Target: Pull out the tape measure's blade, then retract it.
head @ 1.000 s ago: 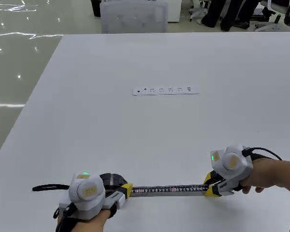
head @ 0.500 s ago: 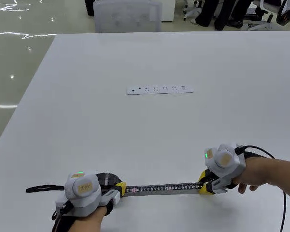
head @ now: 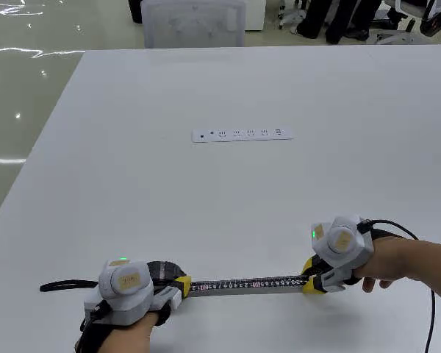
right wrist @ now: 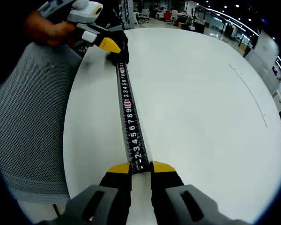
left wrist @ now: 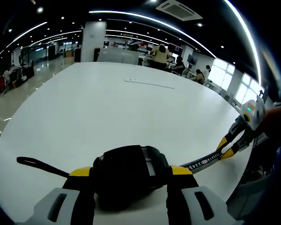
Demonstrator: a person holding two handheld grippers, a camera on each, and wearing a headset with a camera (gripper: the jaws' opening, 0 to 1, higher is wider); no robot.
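Hardly anything has shifted in 0.5 s: my left gripper (left wrist: pixel 132 172) clamps the tape measure case (head: pixel 164 272), my right gripper (right wrist: pixel 140 167) pinches the blade (right wrist: pixel 129 117) tip (blade straight between them).

I'm working in an open-plan office, at a long white table (head: pixel 132 191) with a power strip (head: pixel 242 134) mid-table. Office chairs (head: pixel 411 11) stand at the head view's upper right on a glossy floor (head: pixel 22 88); strip lights (left wrist: pixel 145 18) cross the ceiling above people (left wrist: pixel 160 52) in the left gripper view.
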